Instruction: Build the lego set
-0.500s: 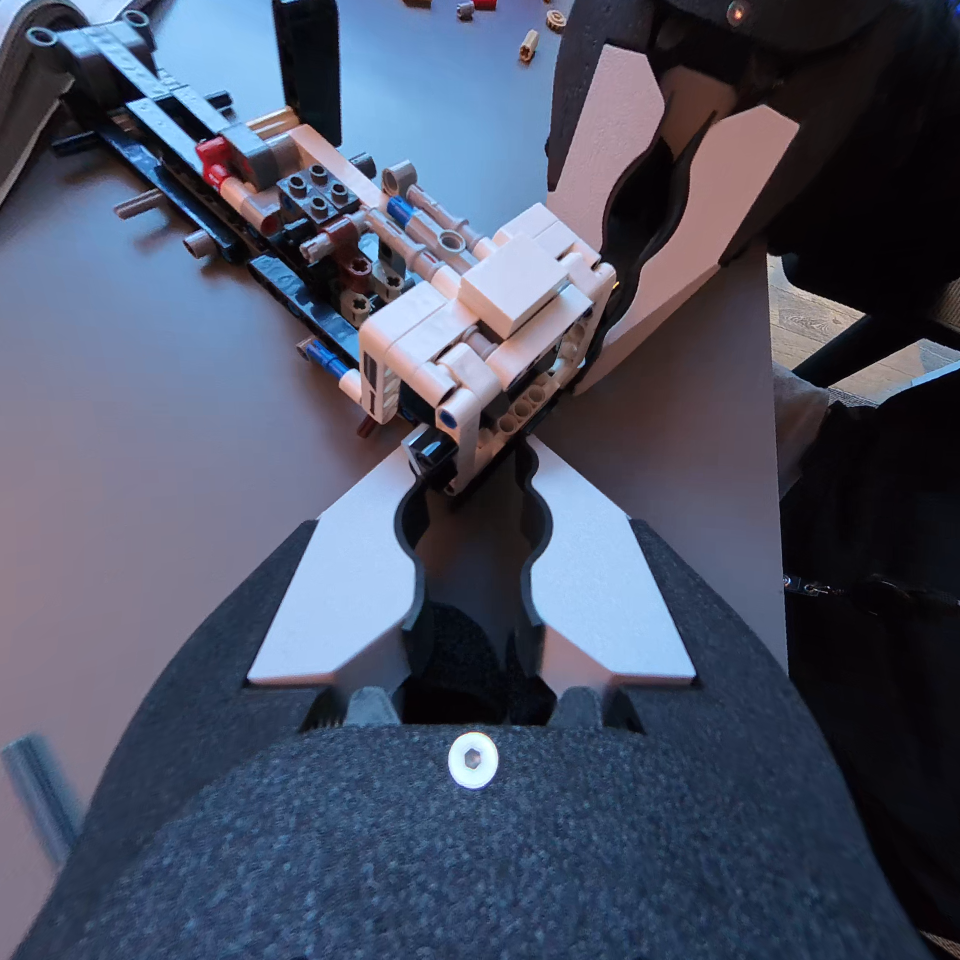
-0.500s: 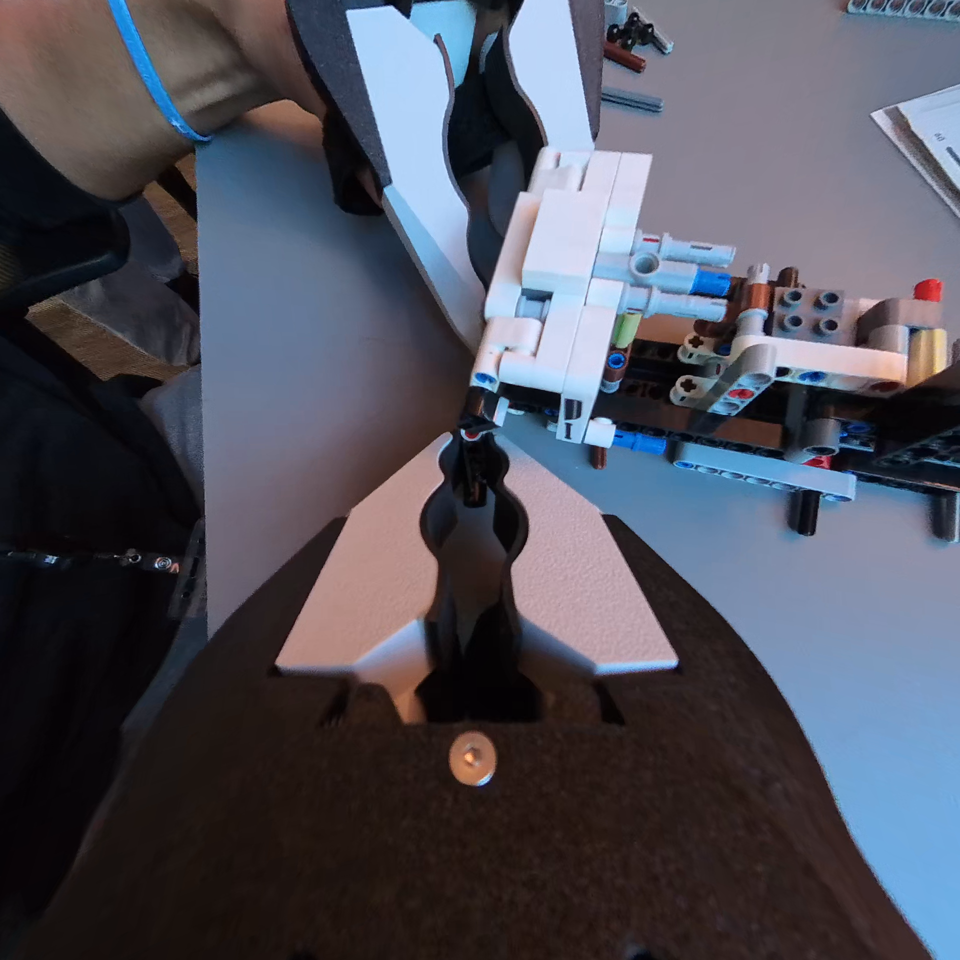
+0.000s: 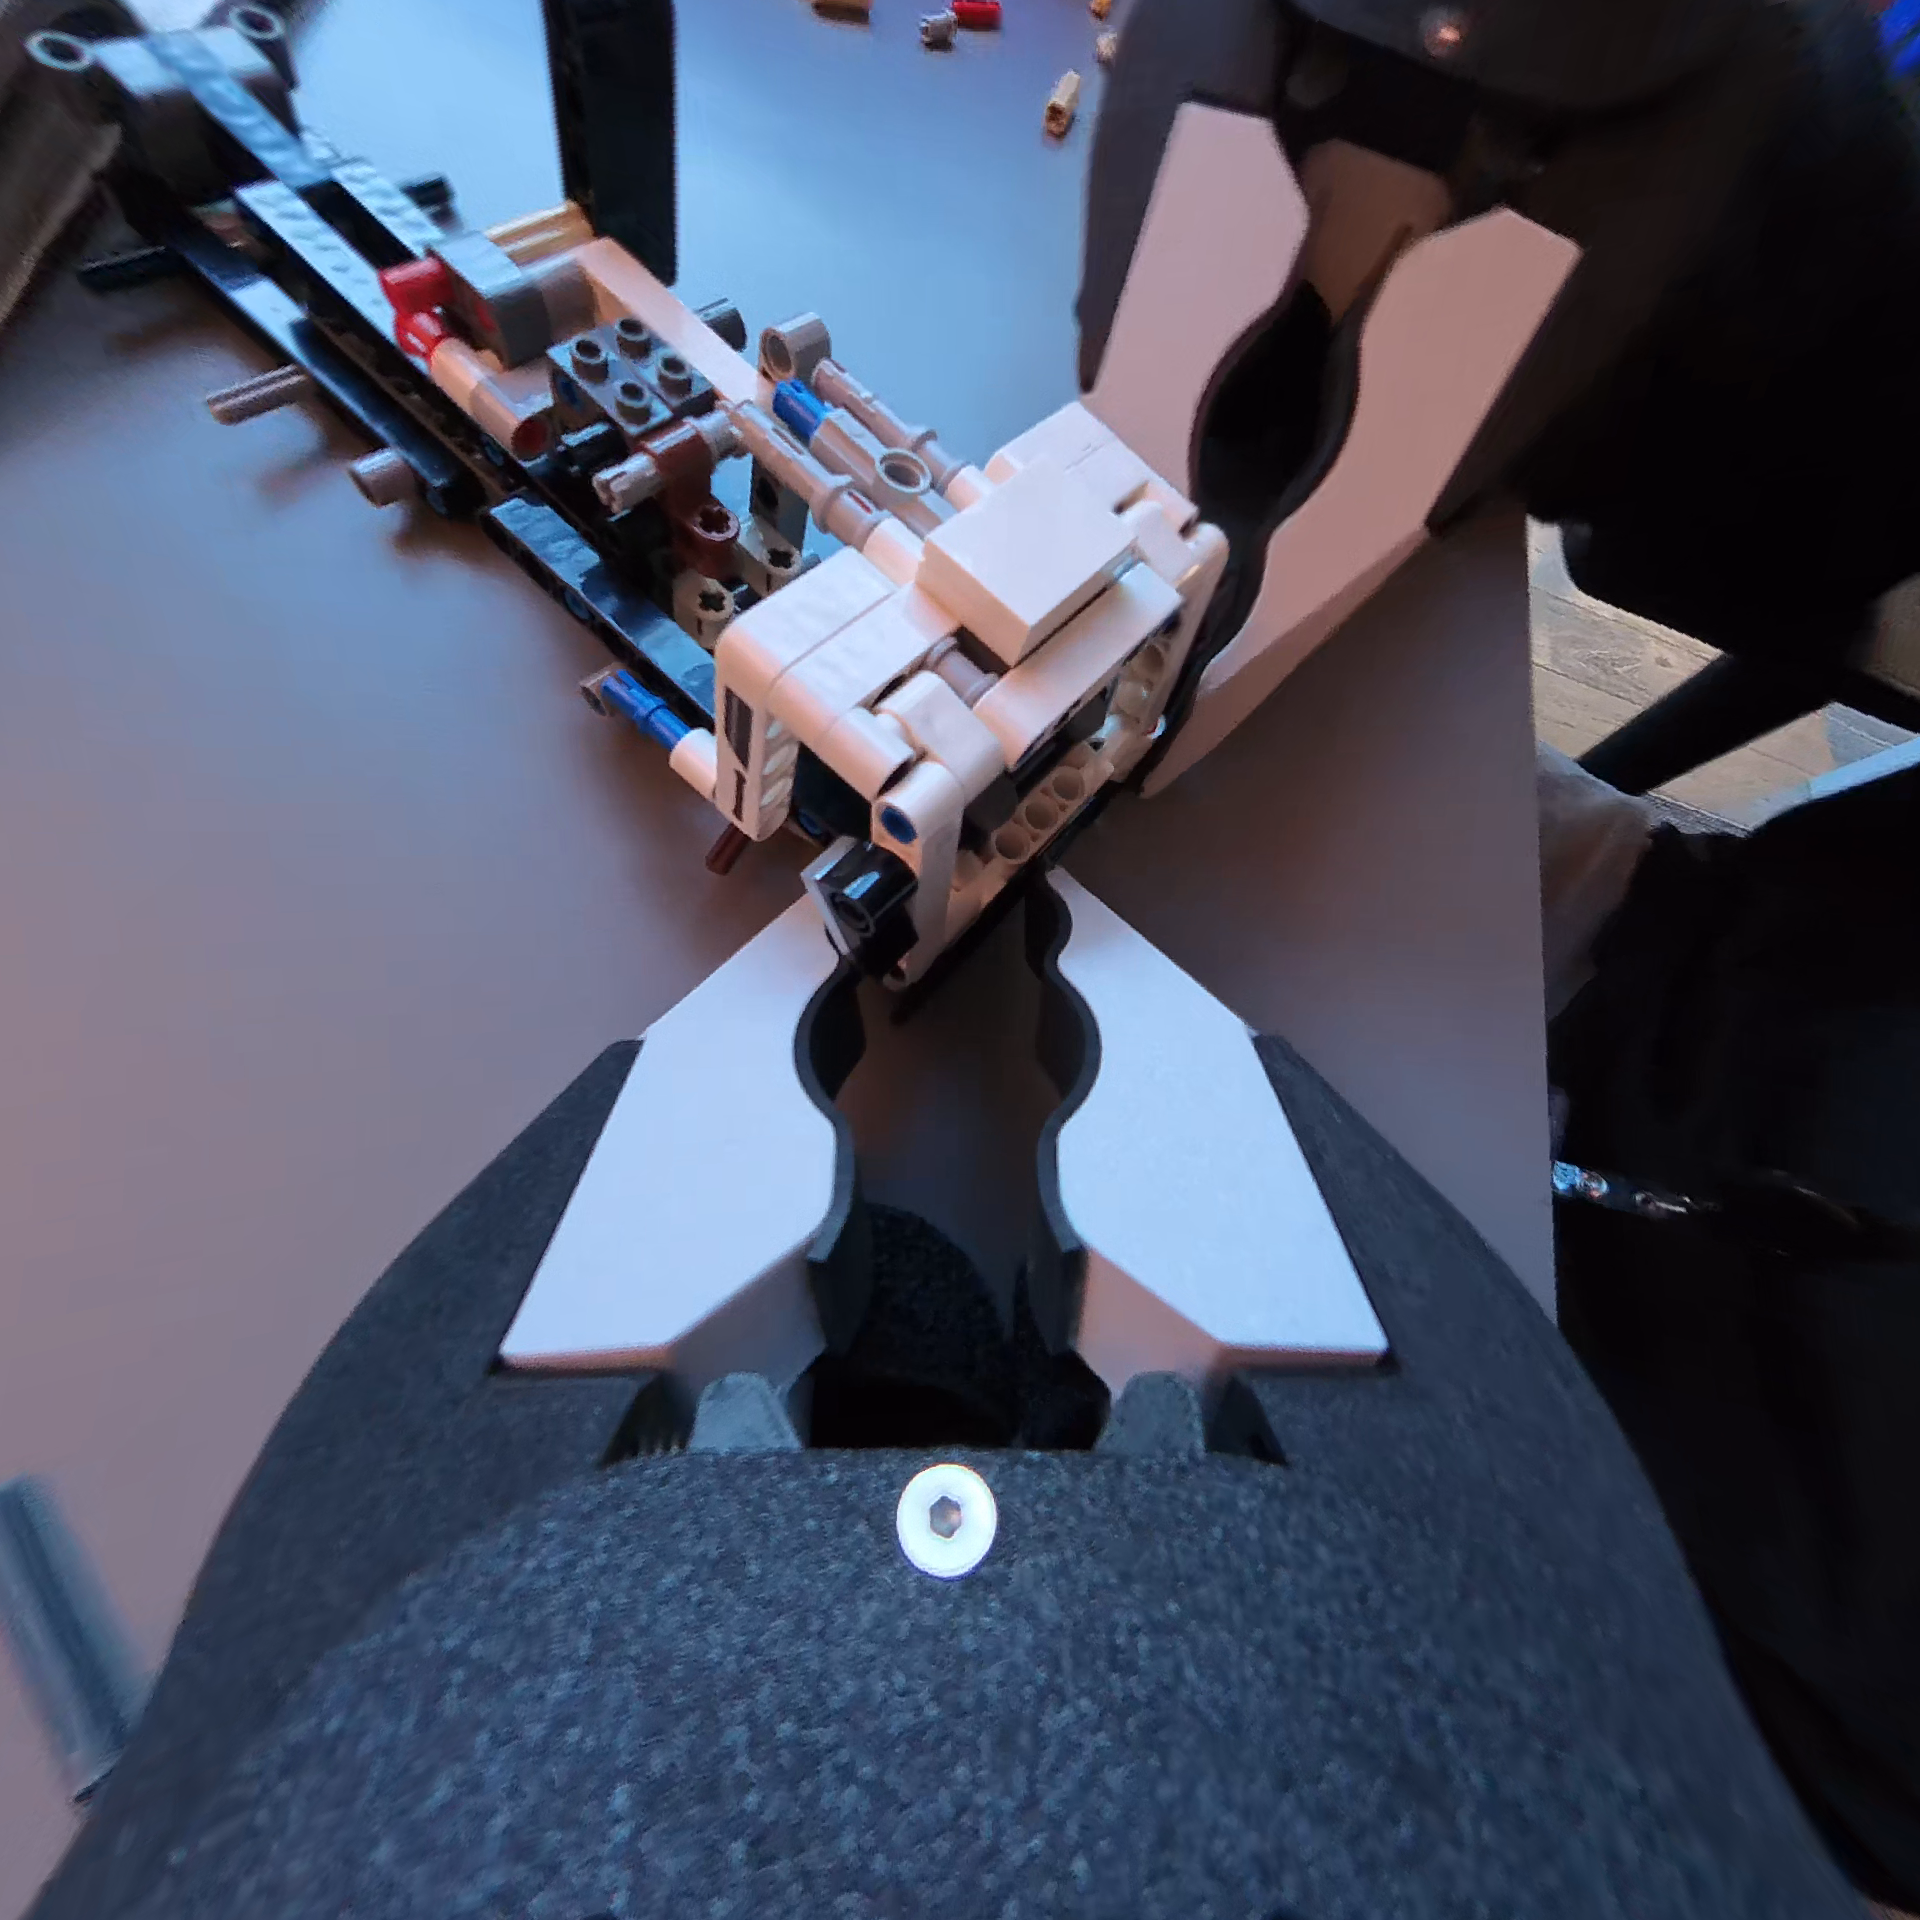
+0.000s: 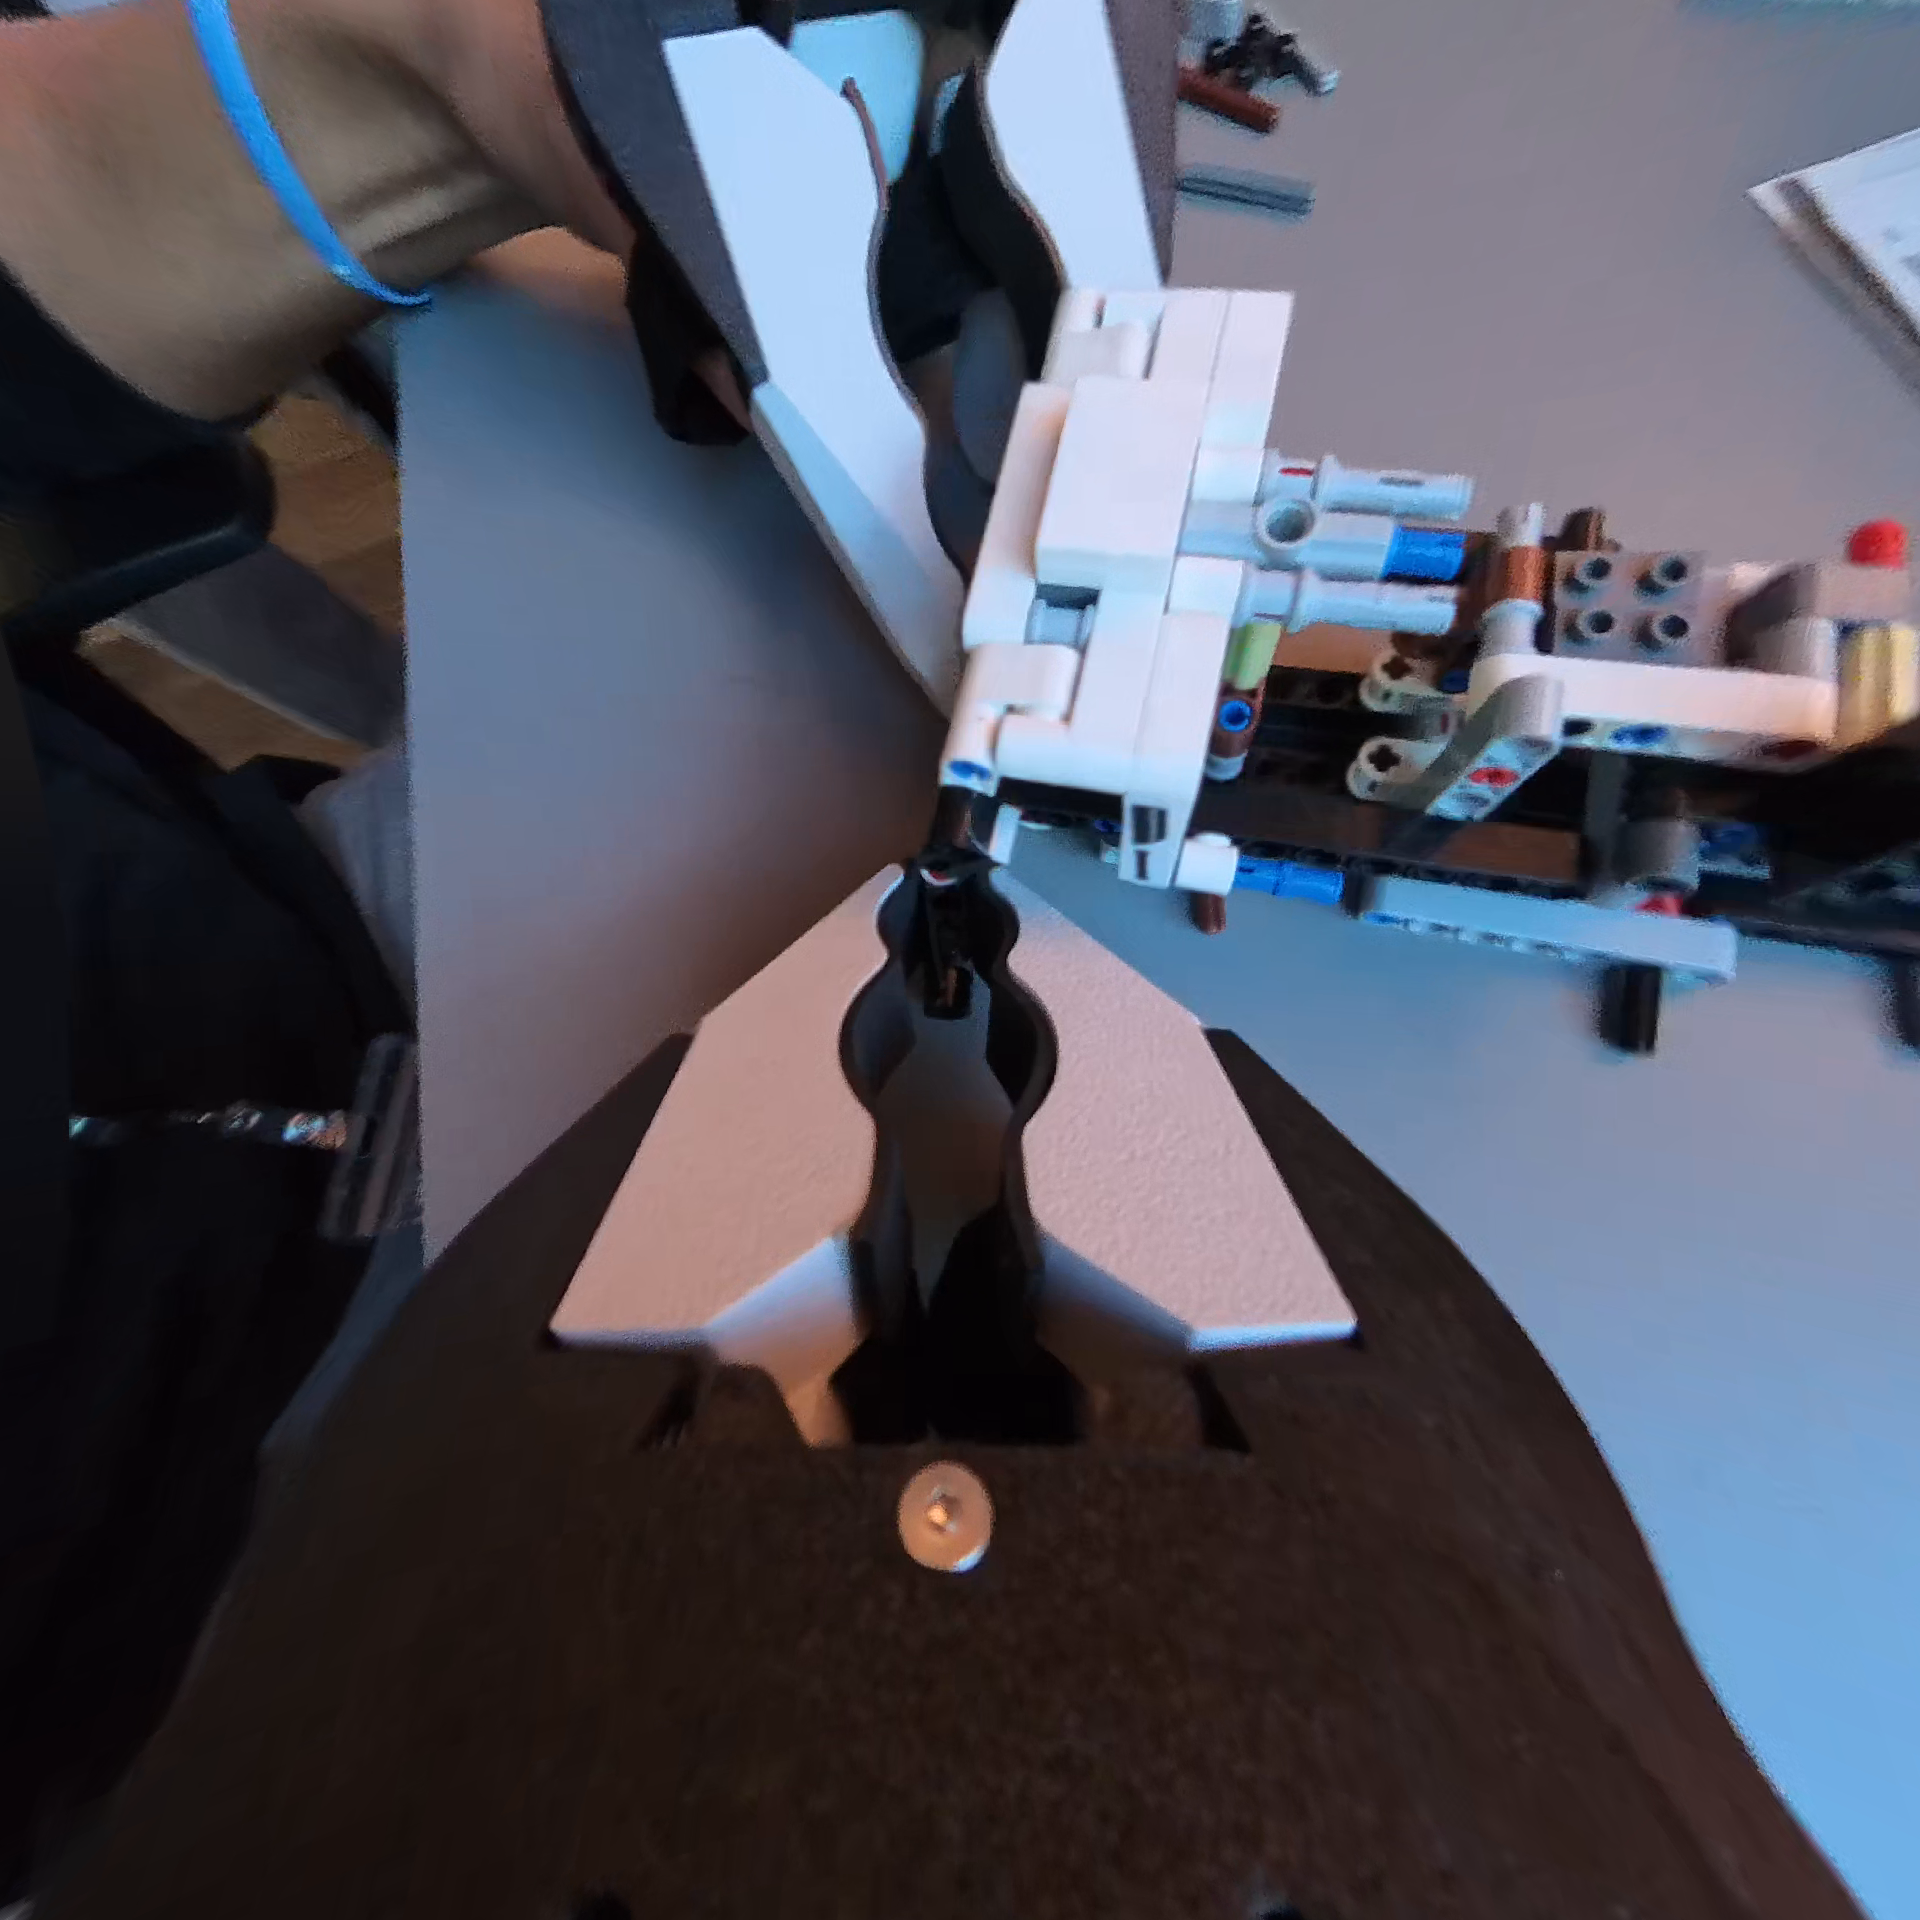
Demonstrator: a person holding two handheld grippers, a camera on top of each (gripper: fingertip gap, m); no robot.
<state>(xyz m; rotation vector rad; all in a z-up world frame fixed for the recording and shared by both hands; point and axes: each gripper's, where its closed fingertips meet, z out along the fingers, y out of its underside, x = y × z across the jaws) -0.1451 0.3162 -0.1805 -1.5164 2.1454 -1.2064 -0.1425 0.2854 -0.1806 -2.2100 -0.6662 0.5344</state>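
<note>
- Well, the left claw point(image 3: 935, 914) has its fingers apart on either side of the near white corner of the lego model point(image 3: 1039, 592). They seem to bracket the corner rather than pinch it, though the contact is hard to read from this angle.
- Just ahead of that claw's tips the model lies flat on the table point(image 3: 260, 831). A chunky block of smooth white panels is nearest, and a long, dark beam frame with a row of holes runs away to the far left.
- Grey rods, blue pins, a red knob and a studded dark plate sit on the frame past the white block. All of it is hard, glossy plastic with crisp edges.
- The right claw point(image 4: 940, 883) has its fingers drawn together on a thin black piece point(image 4: 943, 935). The piece's front end is right at the lower corner of the white block.
- The step looks like seating that piece under the white end.
- To do it well, keep the left claw firm so the model cannot slide on the smooth table, line the piece up with its hole, and push straight along the claw's own line.
- A slanted push would likely jam the piece or tip the block.
</note>
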